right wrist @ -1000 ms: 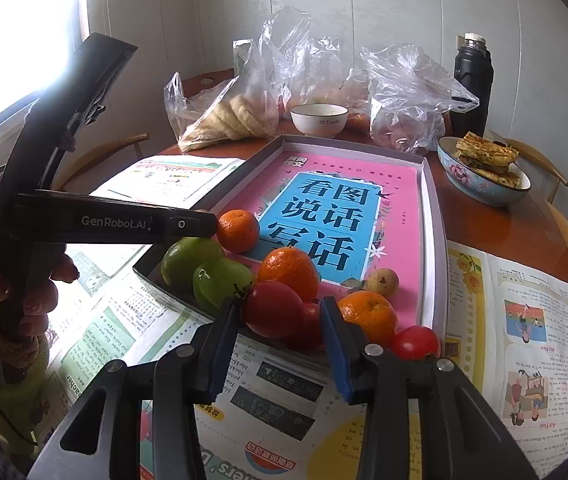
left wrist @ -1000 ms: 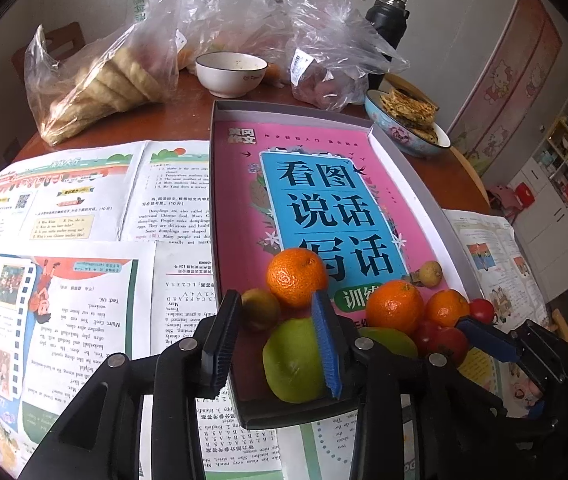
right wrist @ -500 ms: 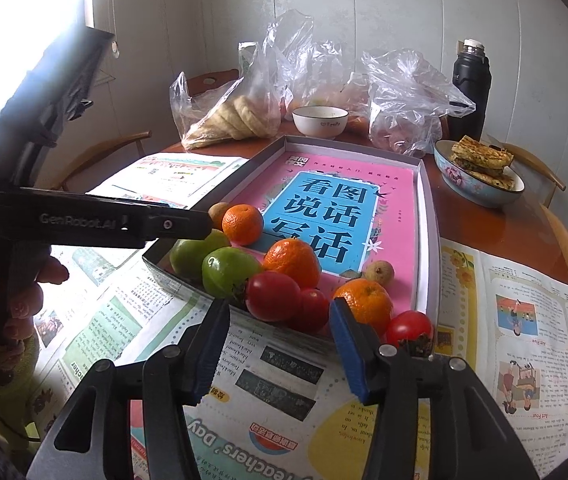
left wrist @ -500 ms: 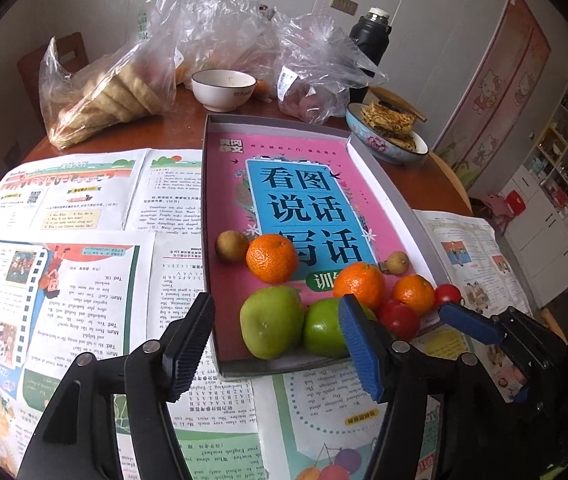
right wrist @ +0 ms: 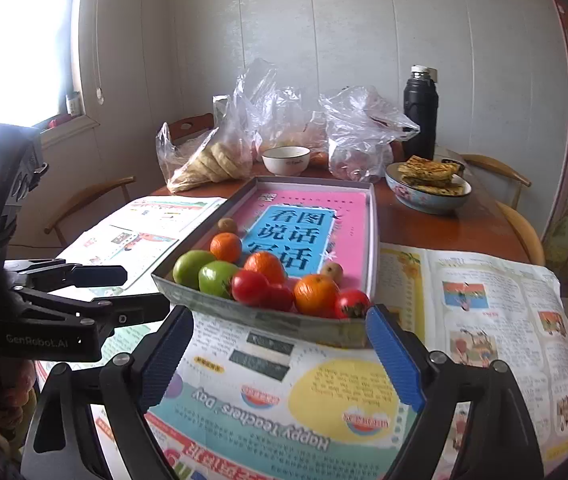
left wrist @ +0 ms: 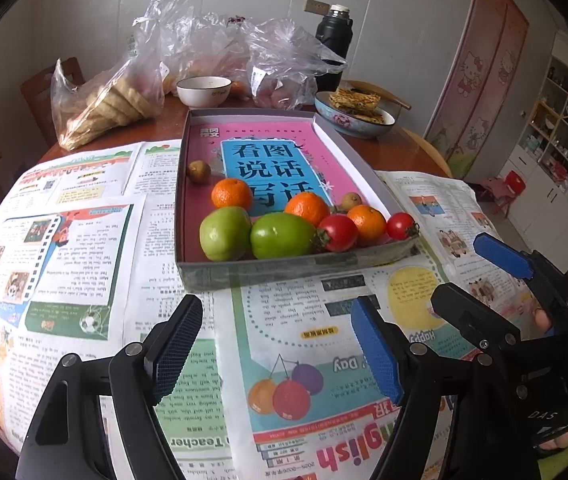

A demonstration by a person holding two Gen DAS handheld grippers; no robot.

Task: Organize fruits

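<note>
Tray [left wrist: 284, 270] holds three oranges, two green fruits.

Window [right wrist: 12, 40] glare blown out; soft daylight, fisheye-warped dark edges.

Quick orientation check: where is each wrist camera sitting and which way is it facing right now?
Left wrist: on the left gripper, above the newspapers, looking forward and down at the tray of fruit; the right gripper shows at right.
Right wrist: on the right gripper, facing the tray's near right corner; the left gripper shows at left.
Shared: tray, green apples, thermos.
</note>
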